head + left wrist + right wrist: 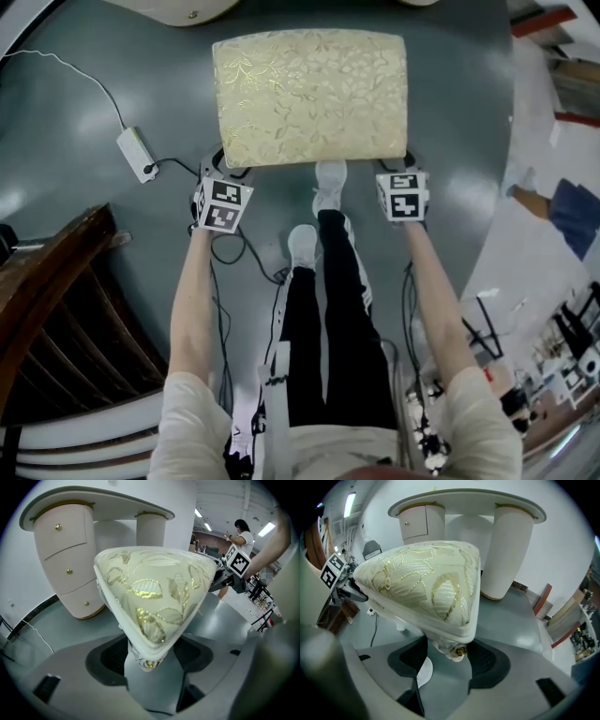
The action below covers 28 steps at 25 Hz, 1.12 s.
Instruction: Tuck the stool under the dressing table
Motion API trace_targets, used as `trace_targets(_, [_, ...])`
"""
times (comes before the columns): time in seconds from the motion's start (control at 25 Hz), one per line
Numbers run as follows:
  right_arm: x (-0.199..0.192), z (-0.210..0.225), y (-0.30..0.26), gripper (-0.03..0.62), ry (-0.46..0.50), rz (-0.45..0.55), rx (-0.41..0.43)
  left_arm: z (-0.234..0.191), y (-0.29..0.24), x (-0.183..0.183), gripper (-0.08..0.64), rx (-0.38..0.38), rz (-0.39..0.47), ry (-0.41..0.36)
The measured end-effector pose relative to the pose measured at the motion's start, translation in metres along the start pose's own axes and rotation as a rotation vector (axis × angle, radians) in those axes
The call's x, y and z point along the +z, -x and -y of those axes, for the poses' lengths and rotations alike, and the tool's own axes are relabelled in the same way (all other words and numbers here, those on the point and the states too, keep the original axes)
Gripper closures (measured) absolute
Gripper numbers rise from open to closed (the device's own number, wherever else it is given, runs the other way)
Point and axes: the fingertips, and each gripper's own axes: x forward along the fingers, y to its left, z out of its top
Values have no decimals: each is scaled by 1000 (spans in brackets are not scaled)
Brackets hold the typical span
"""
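The stool (309, 94) has a cream cushion with gold leaf embroidery and stands on the grey floor just before the white dressing table (178, 9). My left gripper (223, 169) holds the stool's near left corner, and my right gripper (410, 161) holds the near right corner. In the left gripper view the stool's corner (150, 602) and its leg fill the gap between the jaws. The right gripper view shows the same, with the cushion corner (431, 588) above the jaws. The table's drawer pedestal (65, 559) and ribbed column (506, 550) stand beyond the stool.
A white power strip (138, 153) with its cable lies on the floor at the left. Dark wooden furniture (56, 281) stands at the near left. The person's shoes (328, 183) are at the stool's near edge. Another person (241, 531) stands far off, and clutter (562, 337) lines the right.
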Motion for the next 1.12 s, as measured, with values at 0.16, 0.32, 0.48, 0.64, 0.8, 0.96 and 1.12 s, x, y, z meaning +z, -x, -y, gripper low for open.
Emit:
trace_targets(0.16, [-6, -1, 0, 324, -14, 2, 3, 3, 1, -4, 261, -6, -35, -7])
trace_targets(0.32, [-1, 0, 5, 324, 6, 46, -27, 1, -3, 0, 261, 22, 39, -1])
trace_targets(0.48, [-1, 2, 7, 324, 14, 87, -50, 2, -3, 0, 261, 22, 73, -15])
trace_targets(0.64, [-18, 2, 5, 325, 20, 107, -49, 14, -9, -11, 261, 21, 70, -15])
trace_targets(0.8, [2, 7, 0, 324, 28, 157, -88, 0, -16, 5, 262, 52, 148, -3])
trace_targets(0.96, [-10, -5, 10, 324, 53, 196, -89, 15, -7, -15, 262, 33, 179, 12])
trace_targets(1.12, [-2, -1, 10, 325, 81, 305, -90, 7, -8, -8, 265, 71, 265, -7])
